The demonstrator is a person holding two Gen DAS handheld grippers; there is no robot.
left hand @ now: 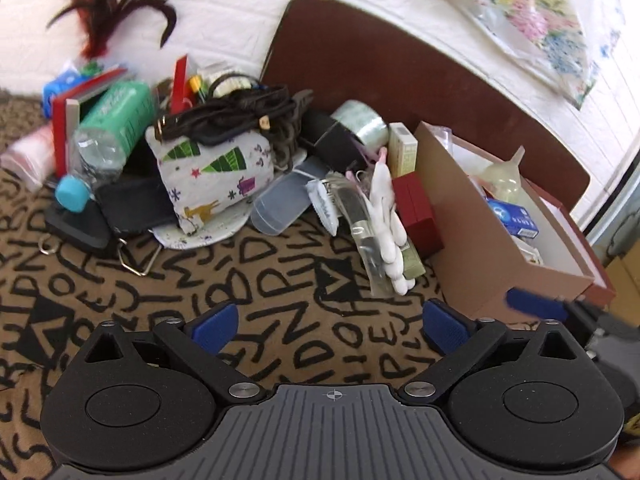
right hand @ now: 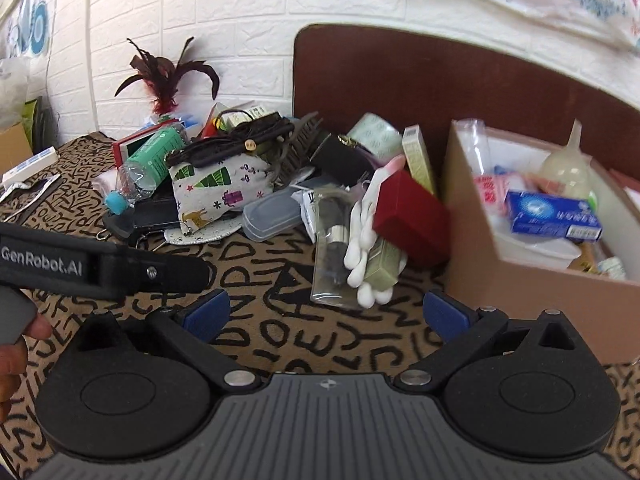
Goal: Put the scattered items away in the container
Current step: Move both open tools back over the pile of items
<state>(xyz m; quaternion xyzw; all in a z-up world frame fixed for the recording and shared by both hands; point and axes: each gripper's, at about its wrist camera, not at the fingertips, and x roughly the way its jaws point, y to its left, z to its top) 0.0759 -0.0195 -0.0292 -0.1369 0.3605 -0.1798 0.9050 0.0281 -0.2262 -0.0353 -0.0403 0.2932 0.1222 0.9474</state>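
A brown cardboard box (left hand: 472, 240) stands at the right and holds a blue packet (left hand: 514, 216) and a funnel (left hand: 508, 172); it also shows in the right wrist view (right hand: 500, 280). A heap of scattered items lies left of it: a red box (right hand: 412, 216), cotton swabs (right hand: 362, 248), a clear case (right hand: 272, 216), a printed pouch (right hand: 216, 192), a green bottle (right hand: 152, 160). My left gripper (left hand: 330, 326) is open and empty above the patterned cloth. My right gripper (right hand: 326, 314) is open and empty, in front of the swabs.
A brown chair back (right hand: 440, 80) stands behind the heap against a white brick wall. A feather toy (right hand: 166, 80) sticks up at the back left. The left gripper's body (right hand: 100, 268) crosses the right wrist view at left. The patterned cloth (left hand: 260, 280) covers the table.
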